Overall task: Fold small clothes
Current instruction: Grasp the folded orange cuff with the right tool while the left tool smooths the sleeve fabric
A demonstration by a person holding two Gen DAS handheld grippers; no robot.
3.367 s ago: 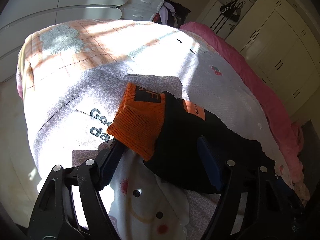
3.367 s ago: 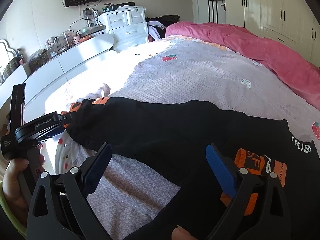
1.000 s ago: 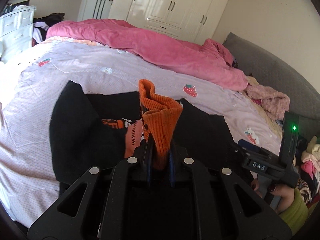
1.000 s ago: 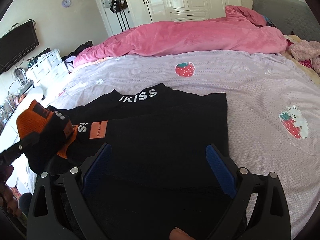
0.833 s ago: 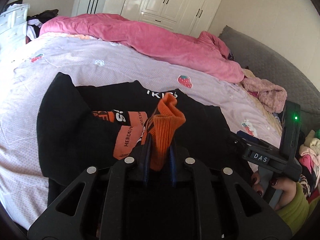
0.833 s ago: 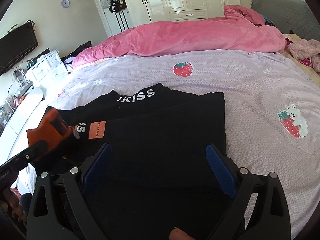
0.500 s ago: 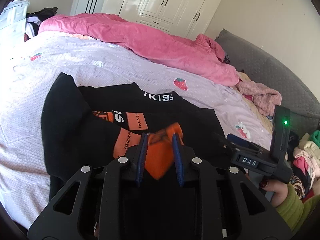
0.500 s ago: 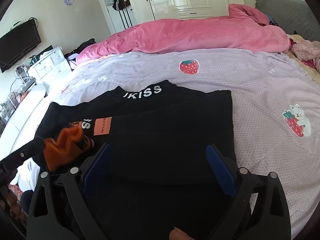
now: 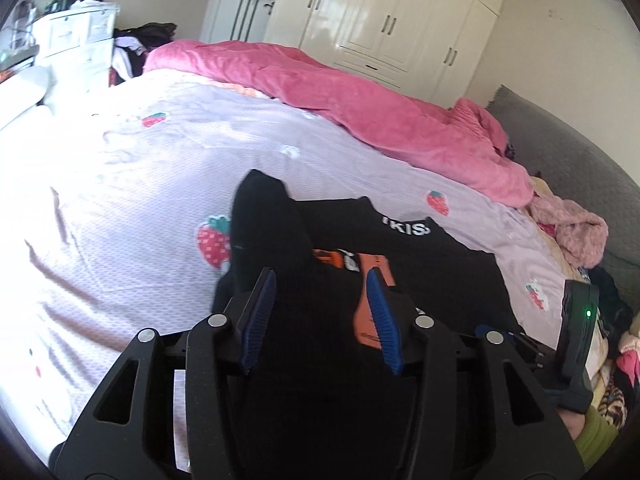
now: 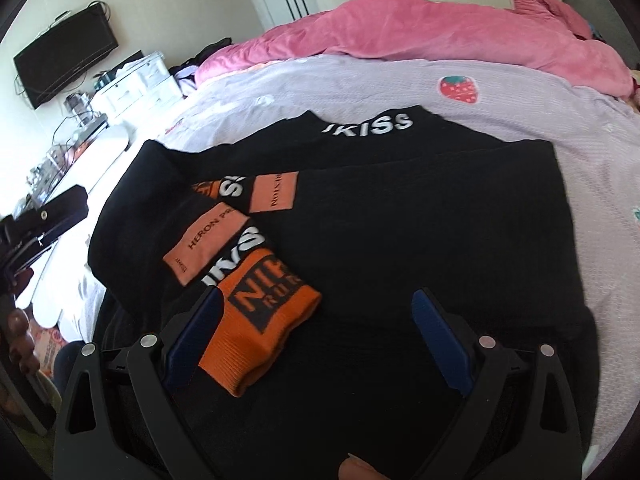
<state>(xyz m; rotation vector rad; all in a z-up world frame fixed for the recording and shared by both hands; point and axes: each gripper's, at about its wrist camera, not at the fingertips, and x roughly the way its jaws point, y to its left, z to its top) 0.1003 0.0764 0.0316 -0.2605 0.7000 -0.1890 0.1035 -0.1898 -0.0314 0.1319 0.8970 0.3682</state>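
The left gripper [image 9: 320,316] has just been opening, its jaws apart over the black sweater [image 10: 420,220] and gripping nothing; the right gripper [image 10: 316,340] gapes wide, the orange cuff [image 10: 260,328] lying against its left finger; the sweater lies folded on the bed [image 9: 120,200].

The black knit sweater [image 10: 400,232] is matt cloth with an orange ribbed cuff [image 10: 260,328] (woven orange patches too). The lilac quilted bedspread [image 9: 140,184] looks dimpled, the pink blanket [image 9: 360,108] plush, the cream wardrobe doors [image 9: 384,28] glossy.
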